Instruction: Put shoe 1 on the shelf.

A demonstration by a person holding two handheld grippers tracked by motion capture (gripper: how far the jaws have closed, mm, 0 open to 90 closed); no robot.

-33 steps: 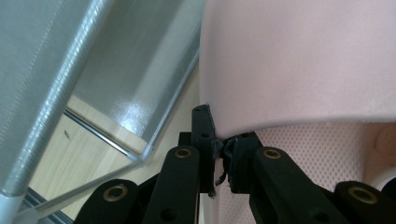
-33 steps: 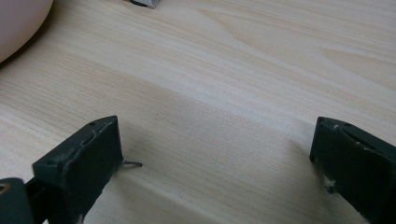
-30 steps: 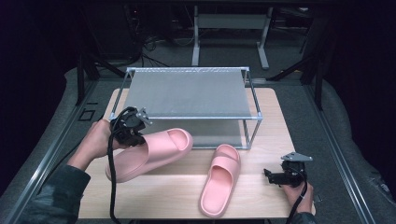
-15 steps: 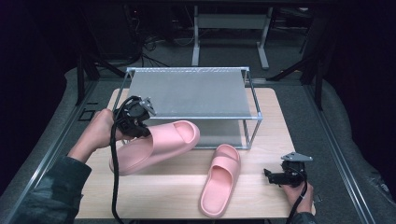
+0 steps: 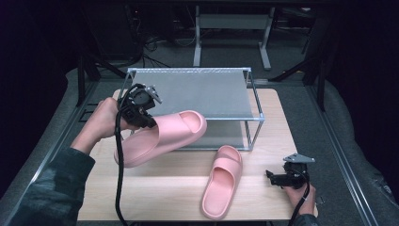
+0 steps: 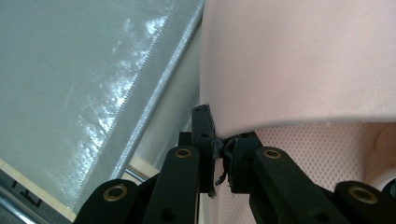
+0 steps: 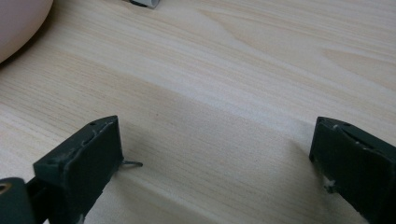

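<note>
Left gripper (image 5: pixel 143 120): jaws clamped on the strap edge of the lifted slipper (image 5: pixel 164 136), held clear of the table (image 5: pixel 263 197).
Slipper attitude: toe ahead of the jaws, just beside the rack's (image 5: pixel 197 92) front rail.
Advice: keep the sole level; clear the rail before lowering onto a shelf.
Right gripper (image 5: pixel 277 179): jaws spread wide, empty, resting low.
Second slipper (image 5: pixel 222 186): on the table, beside the right gripper.

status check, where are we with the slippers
Left gripper shut on slipper, held off the table by the rack. Right gripper open, empty. Second slipper lies on the table.
</note>
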